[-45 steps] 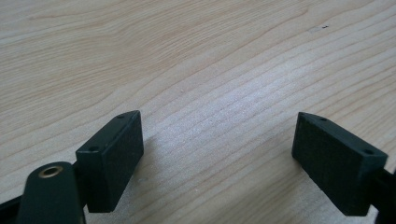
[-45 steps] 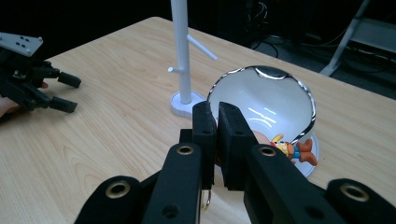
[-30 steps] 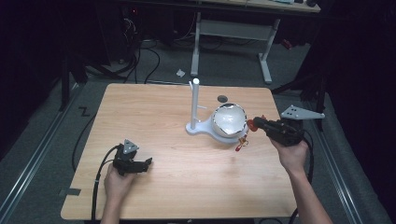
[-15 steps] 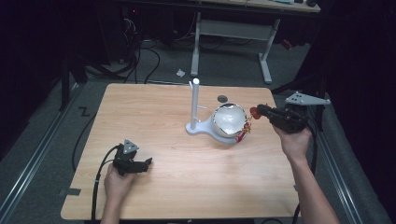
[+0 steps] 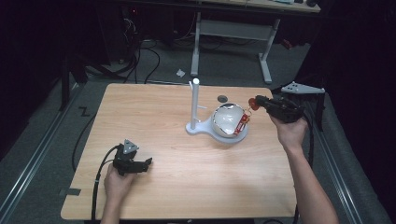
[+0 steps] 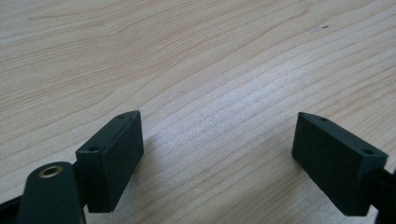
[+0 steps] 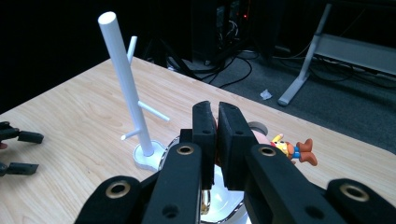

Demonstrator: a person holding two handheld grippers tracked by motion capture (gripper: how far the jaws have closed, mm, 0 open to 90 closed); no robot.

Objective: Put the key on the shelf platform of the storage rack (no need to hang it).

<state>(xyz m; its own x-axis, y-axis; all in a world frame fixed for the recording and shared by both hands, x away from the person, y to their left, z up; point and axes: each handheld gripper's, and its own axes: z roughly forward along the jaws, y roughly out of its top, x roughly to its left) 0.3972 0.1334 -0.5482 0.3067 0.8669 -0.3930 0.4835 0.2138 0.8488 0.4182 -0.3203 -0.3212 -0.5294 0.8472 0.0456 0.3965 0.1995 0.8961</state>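
Observation:
A small toy figure on a keyring (image 5: 243,122) hangs from my right gripper (image 5: 255,102), which is shut on its top end. The figure dangles against the right rim of a shiny metal bowl (image 5: 226,119). In the right gripper view the jaws (image 7: 217,112) are pressed together, and the figure's red and yellow legs (image 7: 293,150) stick out to their right, above the bowl (image 7: 226,207). A white peg stand (image 5: 194,105) rises just left of the bowl, its post (image 7: 126,79) bearing short side pegs. My left gripper (image 5: 144,164) rests open on the table near the front left, with bare wood between its jaws (image 6: 217,154).
The wooden table (image 5: 154,116) has a small dark disc (image 5: 222,98) behind the bowl. Cables and a desk frame (image 5: 266,51) stand on the floor beyond the far edge. My left gripper (image 7: 21,151) shows far off in the right gripper view.
My right gripper has risen and moved toward the far right with the toy figure, which now hangs at the bowl's right rim. The left gripper has stayed still.

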